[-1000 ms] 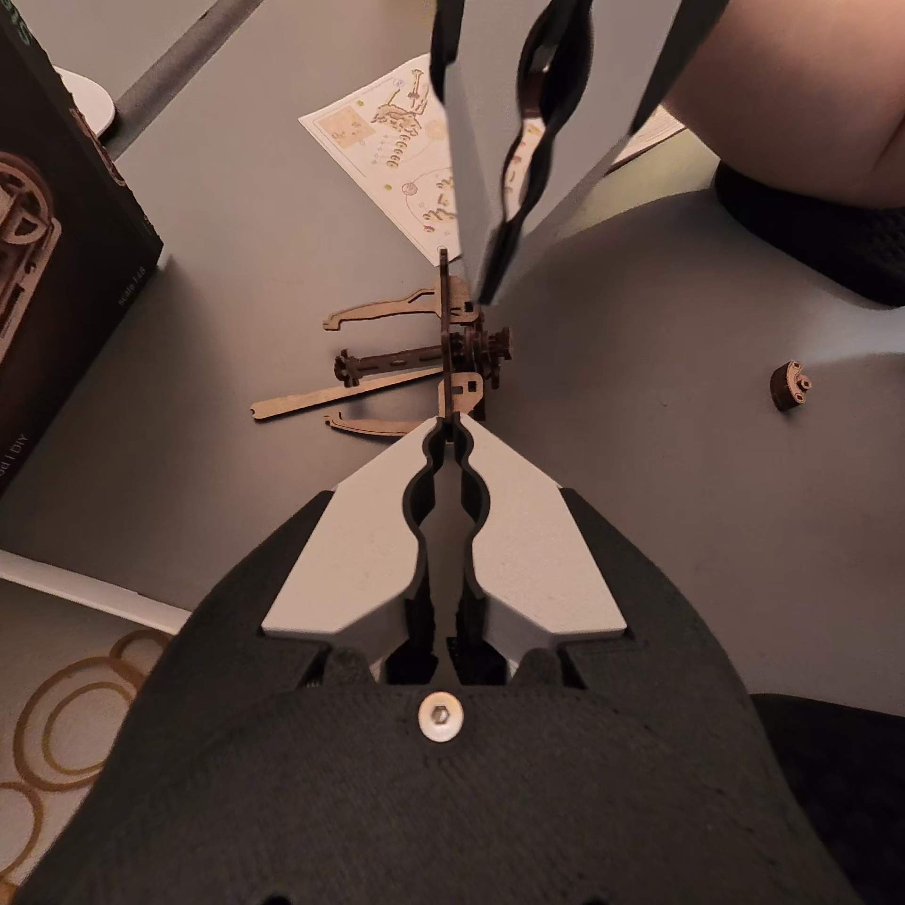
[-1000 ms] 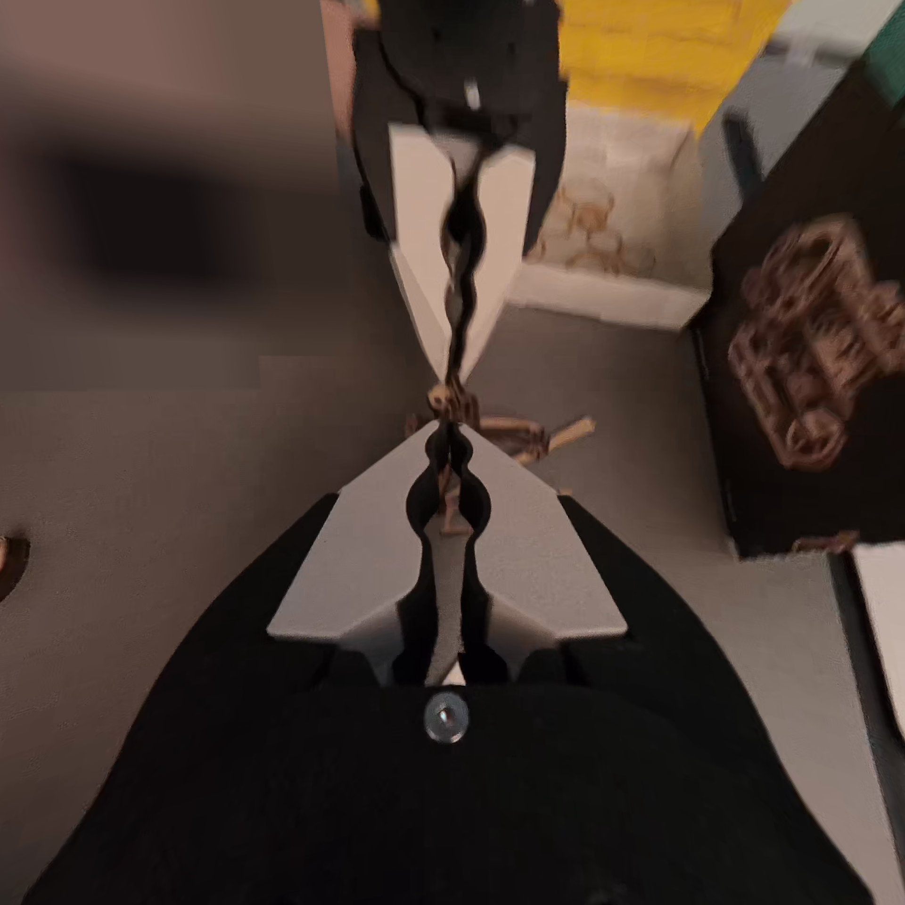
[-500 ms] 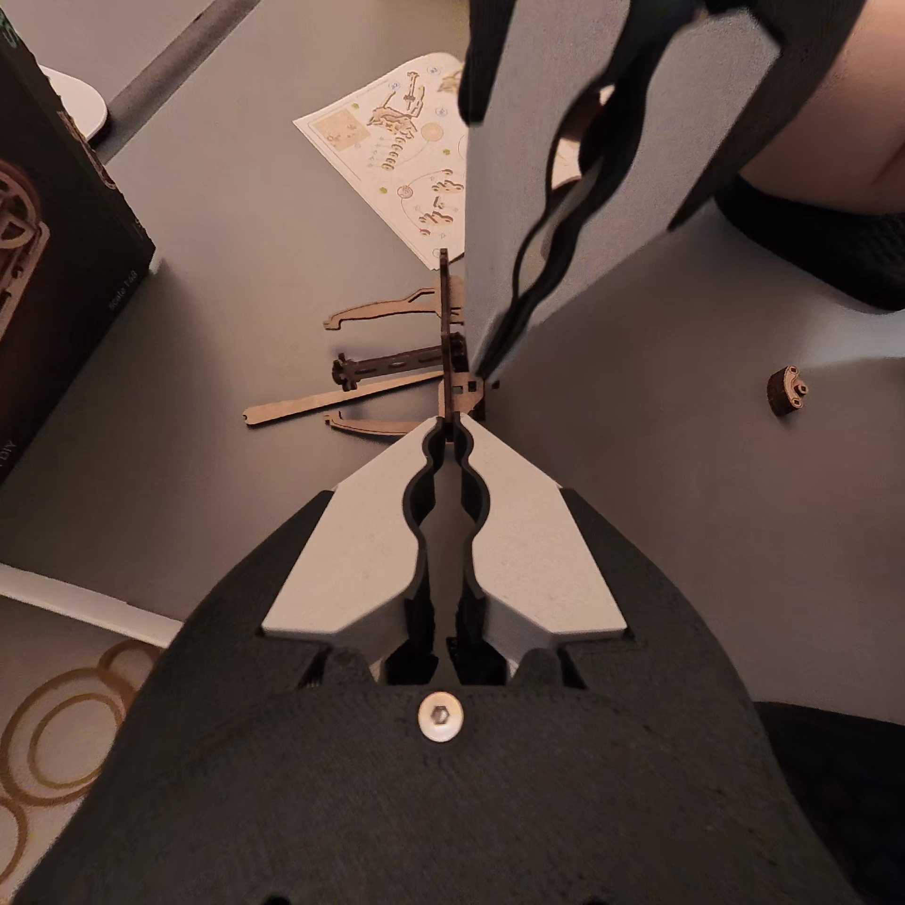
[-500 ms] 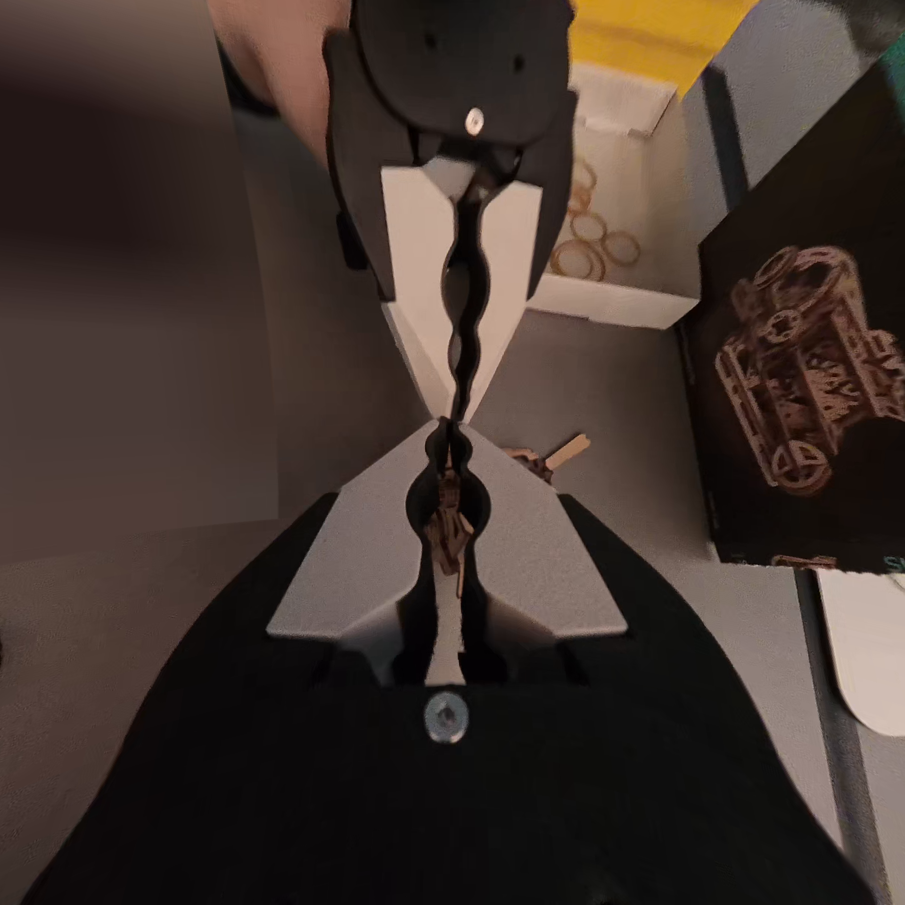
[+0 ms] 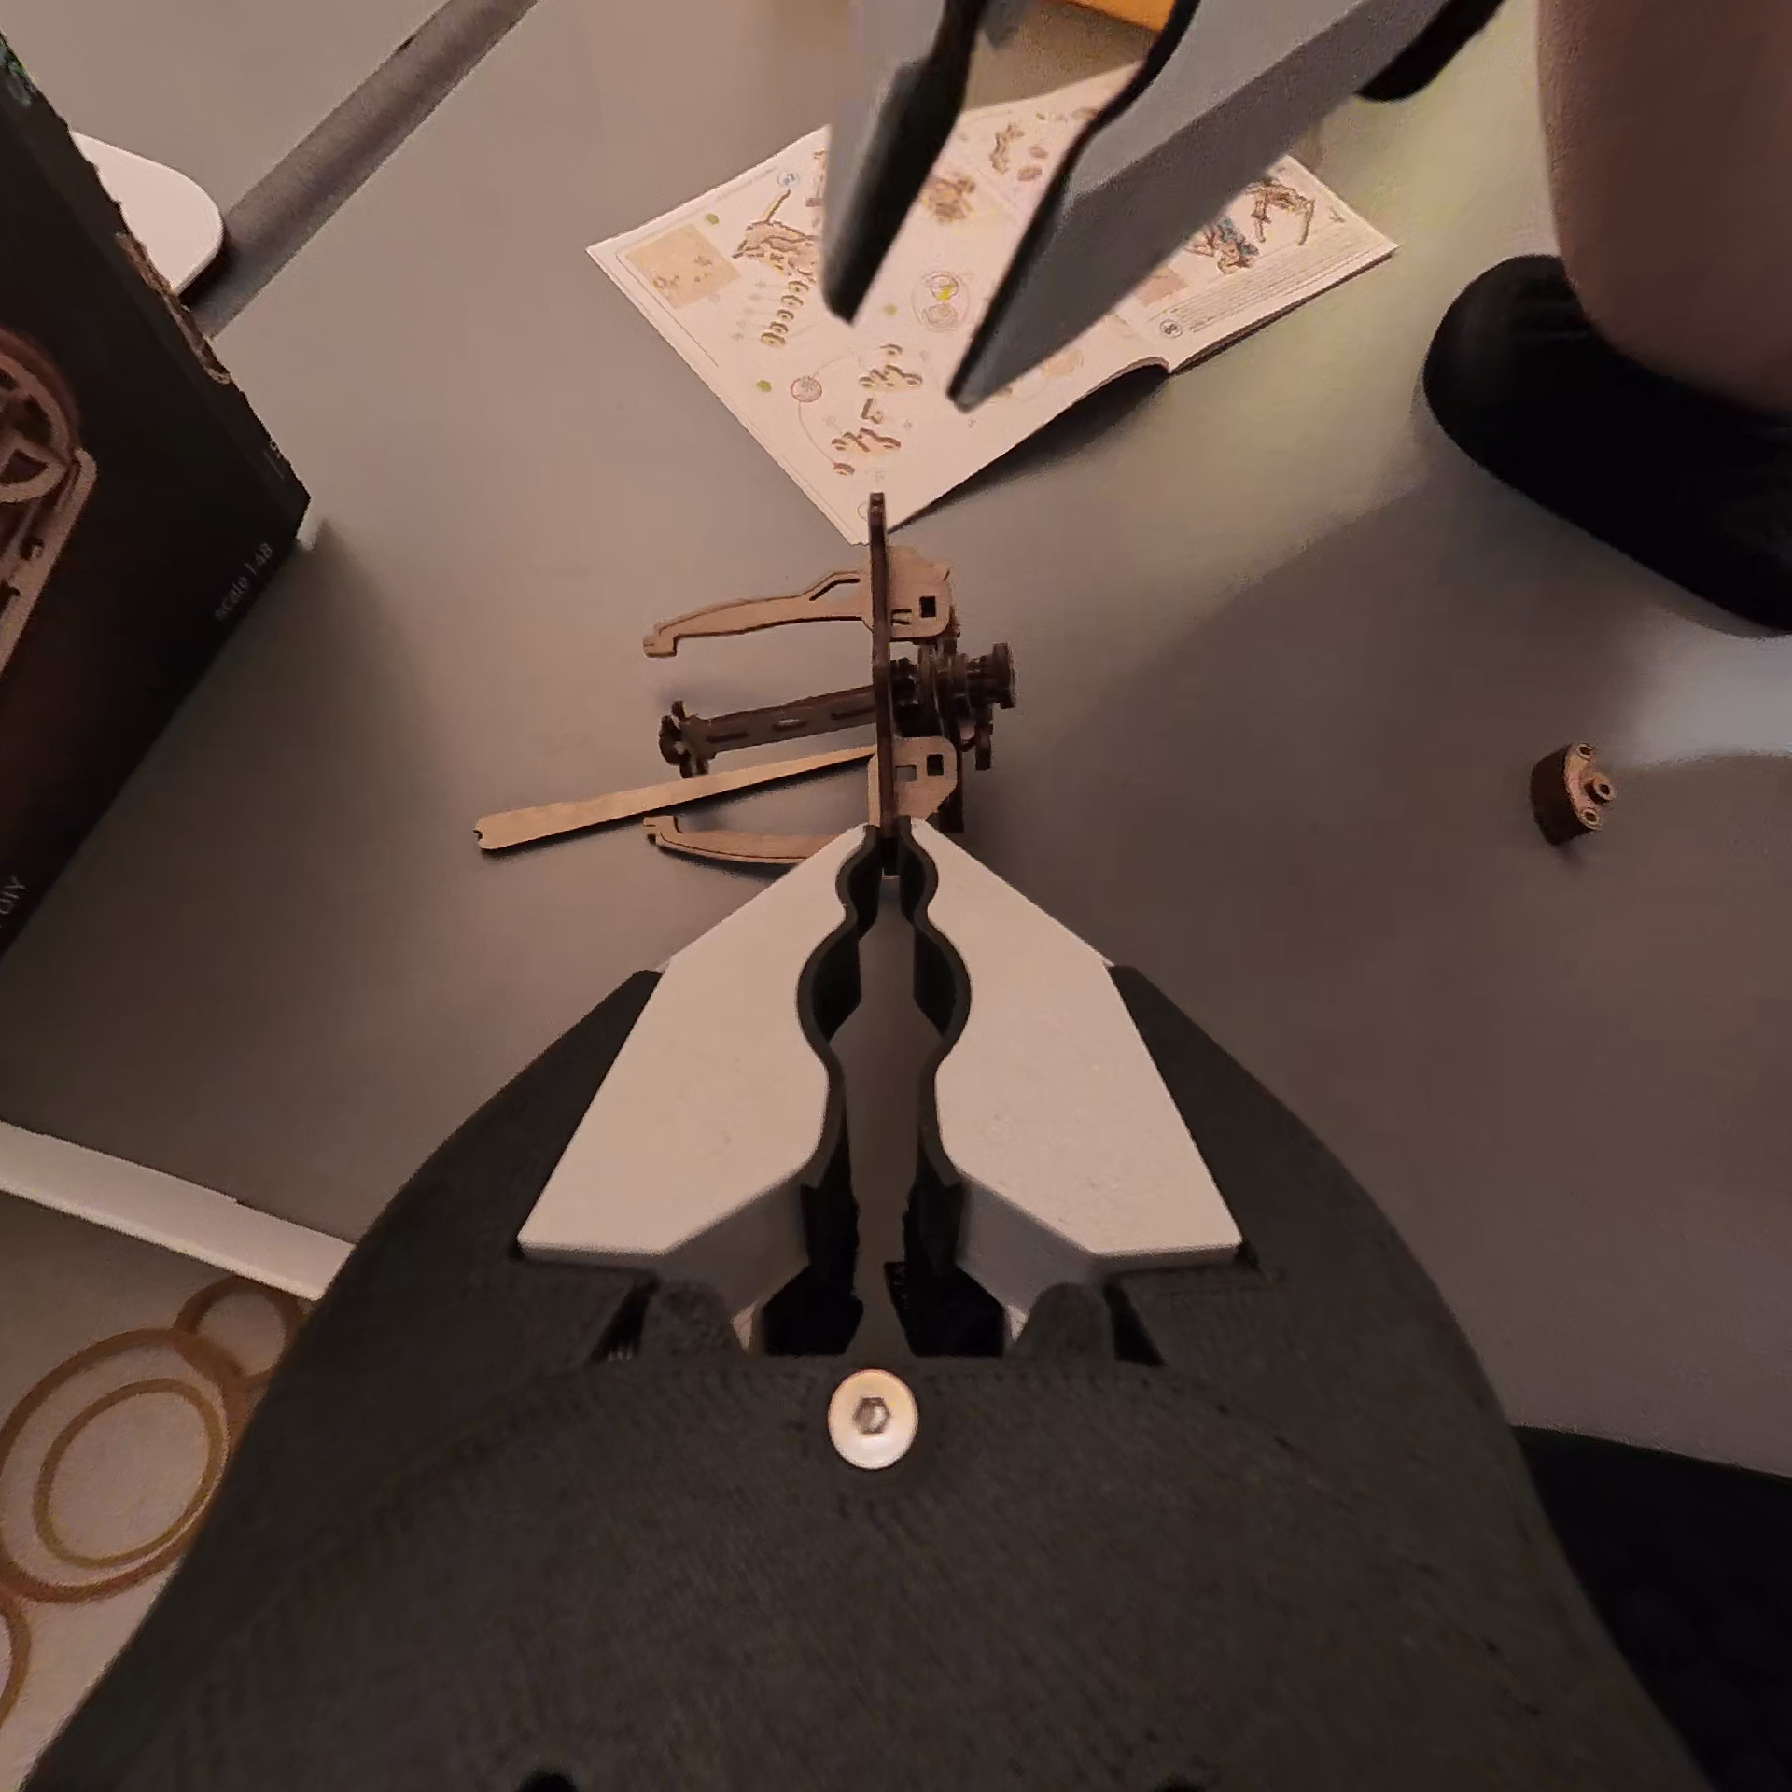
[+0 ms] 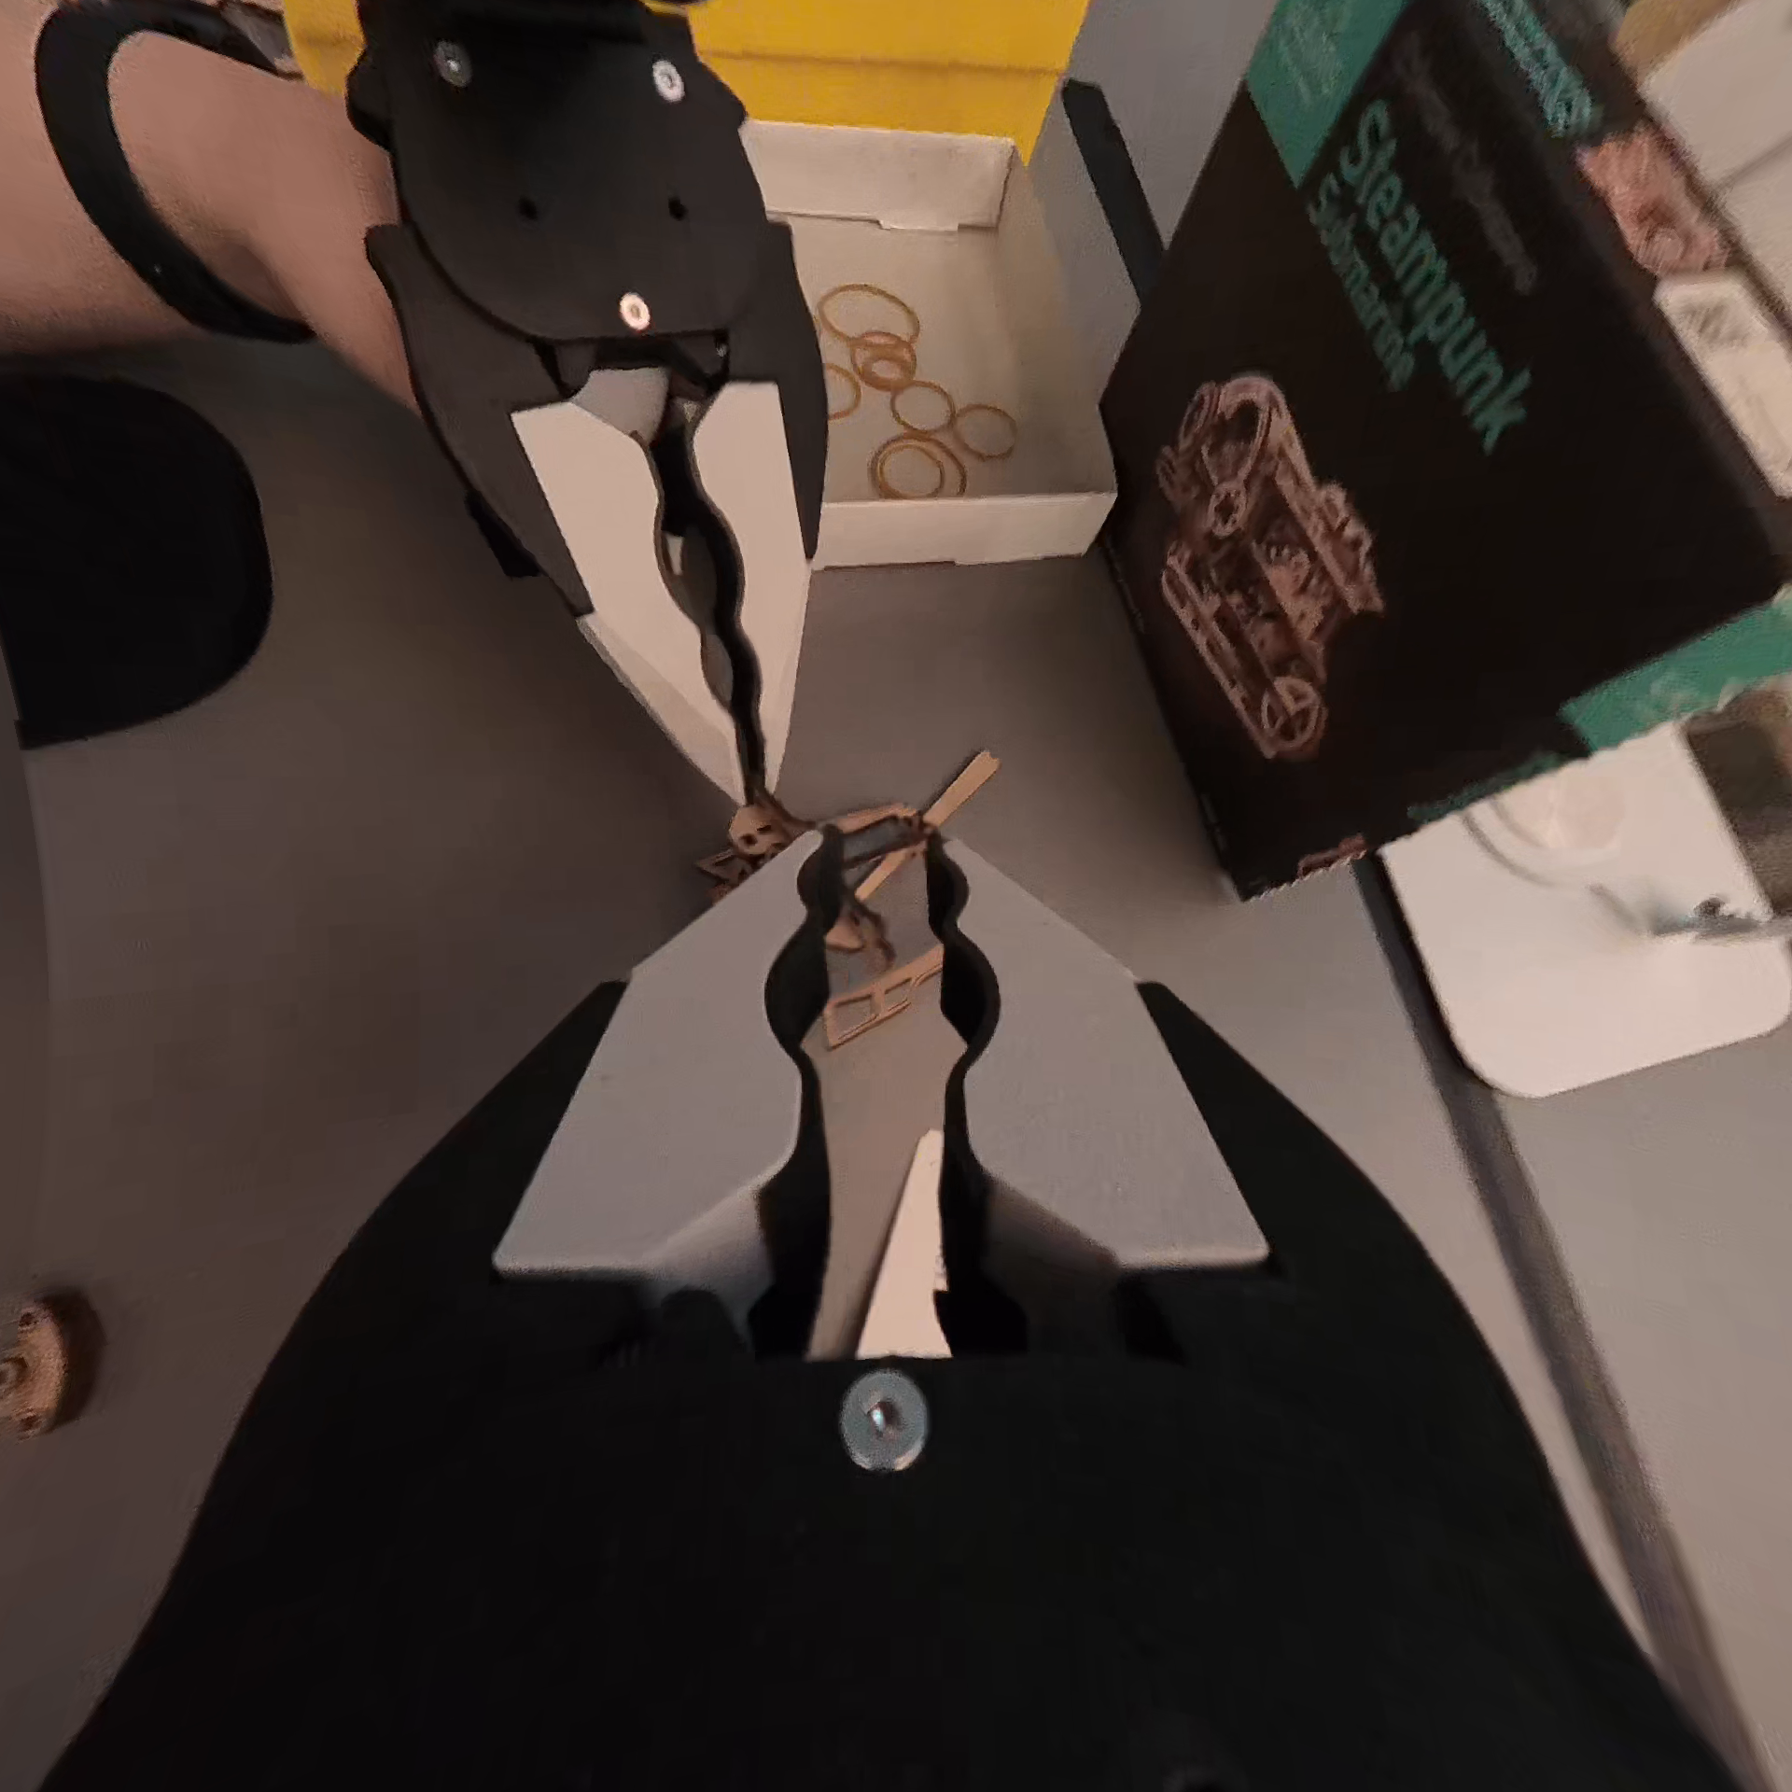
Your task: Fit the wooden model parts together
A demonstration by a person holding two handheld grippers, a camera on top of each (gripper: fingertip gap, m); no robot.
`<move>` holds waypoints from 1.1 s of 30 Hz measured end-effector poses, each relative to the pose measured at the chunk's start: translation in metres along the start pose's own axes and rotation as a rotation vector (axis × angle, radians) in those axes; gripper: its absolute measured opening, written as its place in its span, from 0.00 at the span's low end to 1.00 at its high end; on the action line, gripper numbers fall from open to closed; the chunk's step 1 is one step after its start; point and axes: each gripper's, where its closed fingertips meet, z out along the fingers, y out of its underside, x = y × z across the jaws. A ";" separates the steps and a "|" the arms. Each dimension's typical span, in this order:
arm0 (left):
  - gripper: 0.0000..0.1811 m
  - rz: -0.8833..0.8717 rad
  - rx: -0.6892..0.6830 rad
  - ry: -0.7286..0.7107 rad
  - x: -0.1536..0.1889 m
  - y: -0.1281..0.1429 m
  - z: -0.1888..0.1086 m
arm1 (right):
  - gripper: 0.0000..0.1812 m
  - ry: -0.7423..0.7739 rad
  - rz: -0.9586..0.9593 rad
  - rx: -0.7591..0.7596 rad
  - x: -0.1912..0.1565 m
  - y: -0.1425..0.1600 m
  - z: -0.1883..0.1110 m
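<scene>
A partly built wooden model (image 5: 926, 693) stands on the grey table: an upright thin plate, flat arms pointing left, and a dark axle with small gears on its right. My left gripper (image 5: 880, 836) is shut on the lower edge of the upright plate. My right gripper (image 5: 902, 354) hangs open above and behind the model, not touching it. In the right wrist view the right gripper (image 6: 882, 848) is open over the model (image 6: 761, 832), with arms showing through the gap, and the left gripper (image 6: 758, 784) pinches it from the far side.
A small round wooden piece (image 5: 1566, 805) lies alone to the right. An instruction sheet (image 5: 853, 388) lies behind the model. A black kit box (image 5: 126, 504) stands at the left, and a white tray (image 6: 970, 524) holds rubber bands. A white object (image 6: 1600, 931) sits beside the box. The left gripper's tips are roughly 8 centimeters from the right gripper's. The left tips stand about 20 centimeters off the small round wooden piece (image 5: 1566, 805). The right camera catches it too, in the right wrist view (image 6: 56, 1331).
My right gripper was shut close against the model's gear side; it has opened and drawn up and away. The left gripper has kept its hold and place.
</scene>
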 end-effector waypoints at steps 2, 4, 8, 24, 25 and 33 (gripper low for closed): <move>0.03 -0.013 -0.003 -0.001 0.000 0.001 0.001 | 0.08 -0.003 0.046 -0.014 -0.007 0.010 0.000; 0.06 -0.026 -0.007 0.009 0.000 0.002 0.001 | 0.08 0.045 0.073 -0.039 -0.013 0.023 0.001; 0.06 -0.055 0.031 0.058 0.003 -0.005 -0.008 | 0.10 0.097 0.173 -0.008 -0.028 0.036 0.007; 0.06 -0.151 0.101 -0.054 -0.033 -0.005 -0.022 | 0.10 0.141 0.260 0.213 -0.015 0.045 -0.014; 0.06 -0.138 0.114 -0.071 -0.034 -0.007 -0.021 | 0.11 0.152 0.225 0.209 -0.015 0.042 -0.015; 0.06 0.004 0.018 -0.166 -0.030 -0.023 0.005 | 0.12 0.039 0.172 0.259 -0.017 0.047 -0.005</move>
